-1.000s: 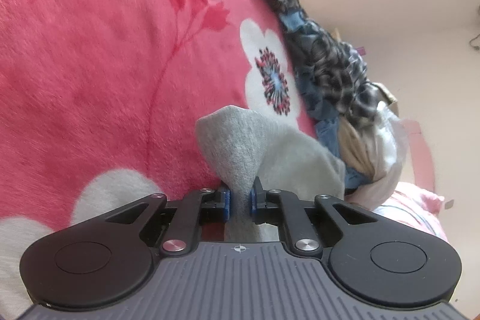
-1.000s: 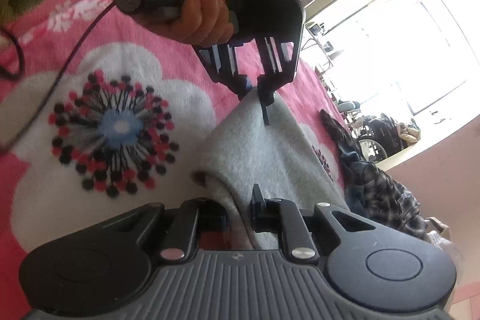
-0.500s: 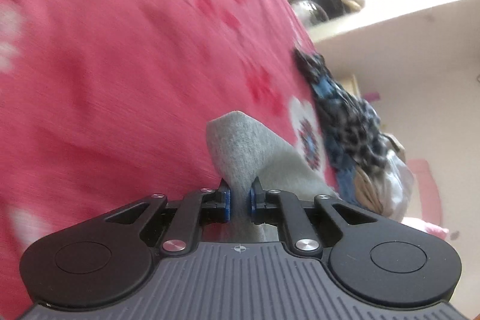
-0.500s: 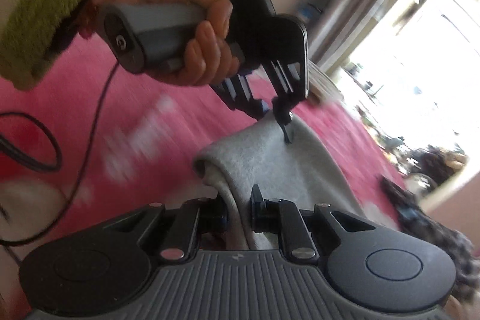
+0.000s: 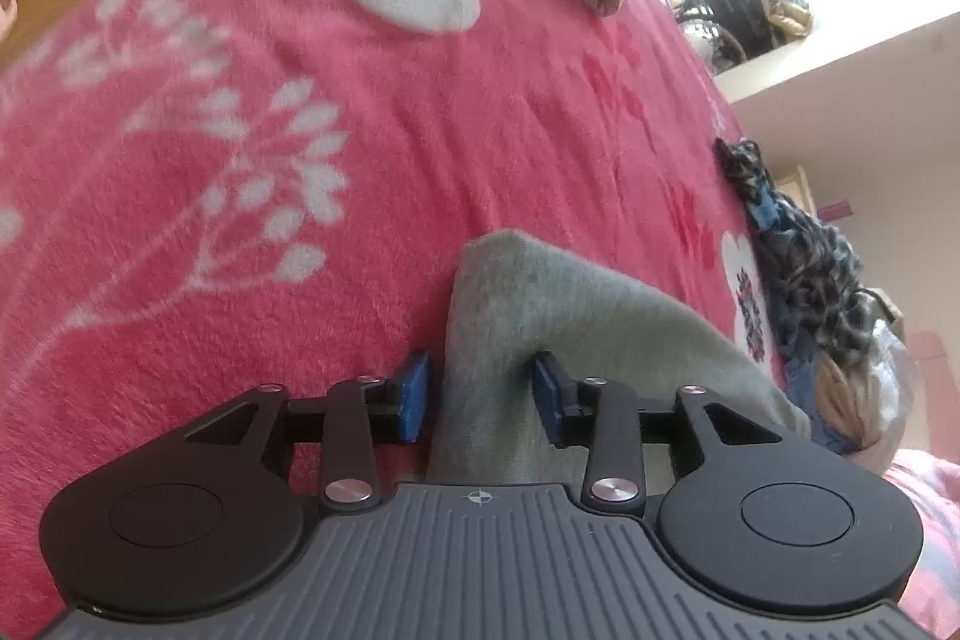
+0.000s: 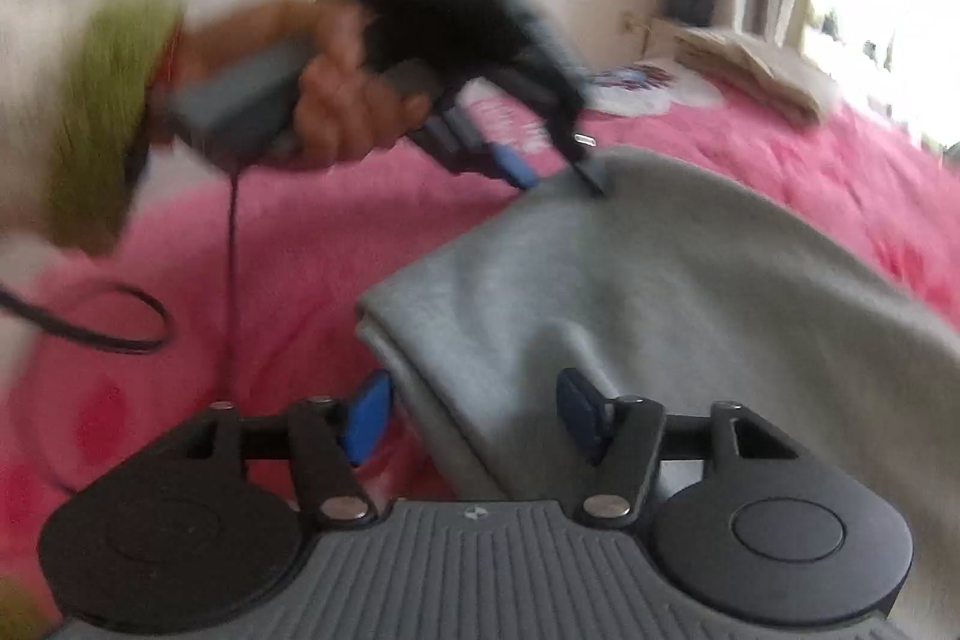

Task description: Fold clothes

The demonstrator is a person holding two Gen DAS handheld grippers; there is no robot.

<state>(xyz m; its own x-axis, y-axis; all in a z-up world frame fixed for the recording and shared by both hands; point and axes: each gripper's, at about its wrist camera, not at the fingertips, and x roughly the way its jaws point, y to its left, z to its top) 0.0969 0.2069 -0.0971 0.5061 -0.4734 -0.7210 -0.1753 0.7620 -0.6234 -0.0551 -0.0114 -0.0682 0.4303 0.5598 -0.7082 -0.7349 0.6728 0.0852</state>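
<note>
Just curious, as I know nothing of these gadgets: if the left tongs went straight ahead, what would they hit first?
Probably the grey garment, bunched between the open left tongs; beyond it lies the pink blanket.

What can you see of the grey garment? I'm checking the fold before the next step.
The grey garment is soft, plain knit-like fabric, doubled over with a layered folded edge at its near corner. It lies draped on the pink floral blanket. The left gripper and right gripper both straddle its edge with jaws apart, no longer pinching; whether the blue pads touch the cloth is unclear.
</note>
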